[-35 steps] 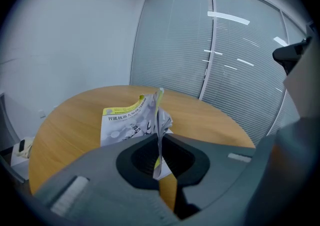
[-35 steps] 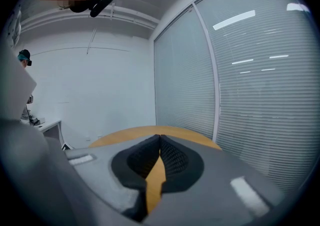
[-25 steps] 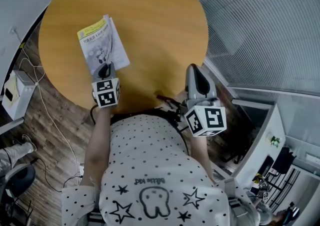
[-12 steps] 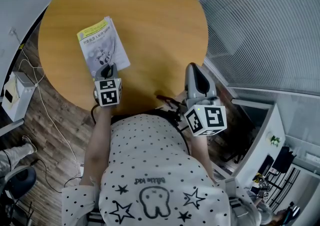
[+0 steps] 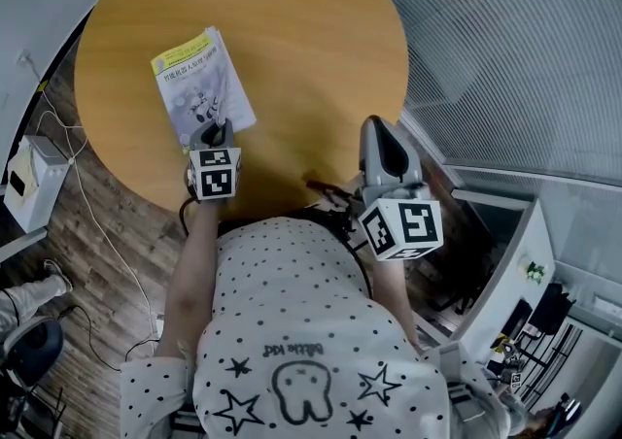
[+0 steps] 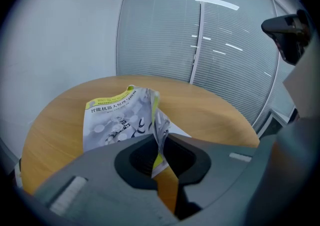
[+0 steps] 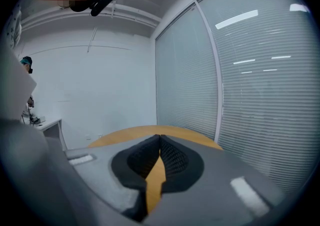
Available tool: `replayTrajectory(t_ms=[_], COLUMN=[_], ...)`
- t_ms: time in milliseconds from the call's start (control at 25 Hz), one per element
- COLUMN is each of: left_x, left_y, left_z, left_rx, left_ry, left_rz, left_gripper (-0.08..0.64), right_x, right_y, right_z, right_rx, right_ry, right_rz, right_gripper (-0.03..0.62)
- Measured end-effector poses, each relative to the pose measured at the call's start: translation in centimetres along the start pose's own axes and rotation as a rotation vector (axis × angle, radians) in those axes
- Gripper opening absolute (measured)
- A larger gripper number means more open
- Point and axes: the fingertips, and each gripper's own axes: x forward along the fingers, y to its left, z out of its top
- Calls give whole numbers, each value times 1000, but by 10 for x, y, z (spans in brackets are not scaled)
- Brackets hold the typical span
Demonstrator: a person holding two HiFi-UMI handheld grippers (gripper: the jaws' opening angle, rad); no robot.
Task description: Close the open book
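Grey book [image 6: 112,120] has its edge between left gripper [image 6: 161,137] jaws, just opening.

The head view looks steeply down on the round table [image 5: 292,58]; both gripper views skim low across that same table, facing the blinds [image 6: 225,45].

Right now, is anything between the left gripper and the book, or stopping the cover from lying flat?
Nothing visible. The left gripper is at the book: its jaws have just been opening with the raised cover edge between them. Only the table lies beneath the book.
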Motion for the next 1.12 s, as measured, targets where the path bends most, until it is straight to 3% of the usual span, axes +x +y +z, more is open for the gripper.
replayTrajectory(t_ms=[680,1120], left_x=[14,23], left_y=[-8,-15], left_z=[-8,-15], left_rx=[74,58], left_ry=[63,89], left_rz=[-31,-64], left_gripper=[63,86], right_x=[5,9], right_y=[-1,-2], right_z=[-3,-3], right_rx=[6,5], right_ry=[11,13], right_rz=[3,9], right_gripper=[5,5])
